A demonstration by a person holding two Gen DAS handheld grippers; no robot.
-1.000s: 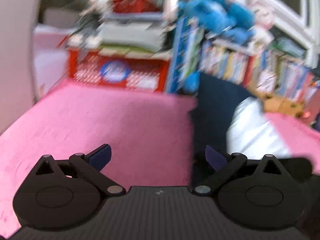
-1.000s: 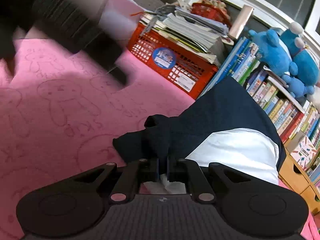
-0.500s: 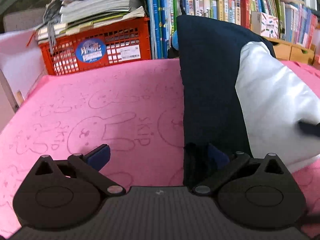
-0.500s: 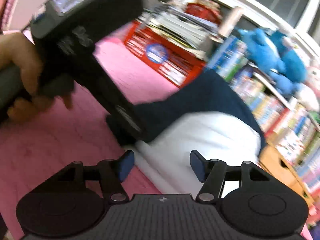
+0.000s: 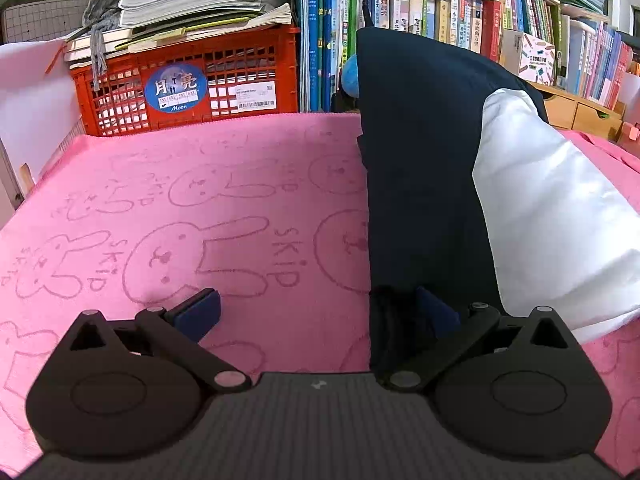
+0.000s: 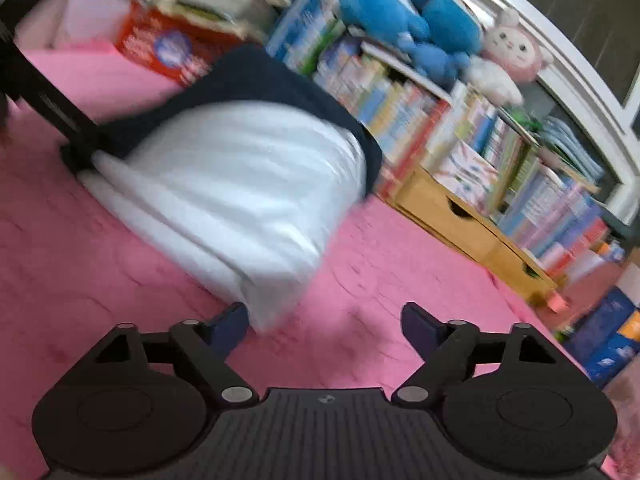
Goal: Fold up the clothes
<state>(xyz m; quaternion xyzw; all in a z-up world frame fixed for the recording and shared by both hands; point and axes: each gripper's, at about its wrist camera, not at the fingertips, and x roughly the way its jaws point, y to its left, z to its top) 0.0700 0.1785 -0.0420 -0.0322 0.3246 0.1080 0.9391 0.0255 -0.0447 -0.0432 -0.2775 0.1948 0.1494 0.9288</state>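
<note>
A navy-and-white garment (image 5: 432, 184) is seen lying on a pink towel (image 5: 200, 200) printed with rabbit outlines and the word "SKIP". The garment is folded lengthwise, with the navy half towards the left and the white half (image 5: 560, 208) towards the right.

Left gripper (image 5: 316, 312): jaws are held wide apart. The left finger (image 5: 198, 314) is over bare towel; the right finger (image 5: 434, 312) is over the navy corner at the garment's near-left end, where a small bunch of dark cloth is seen just beside the pad. Whether the pad touches the cloth cannot be told.

Right gripper (image 6: 324, 322): jaws are held wide apart, nothing between them. The view is motion-blurred. Its left finger (image 6: 228, 326) is just beside the near corner of the garment (image 6: 248, 176); its right finger (image 6: 420, 326) is over towel (image 6: 360, 280).

The left gripper's body (image 6: 48, 108) is seen at the garment's far-left corner in the right wrist view.

Behind the towel: a red crate (image 5: 184, 80) with papers stacked on it, a row of books (image 5: 460, 12), and blue plush toys (image 6: 400, 20).
</note>
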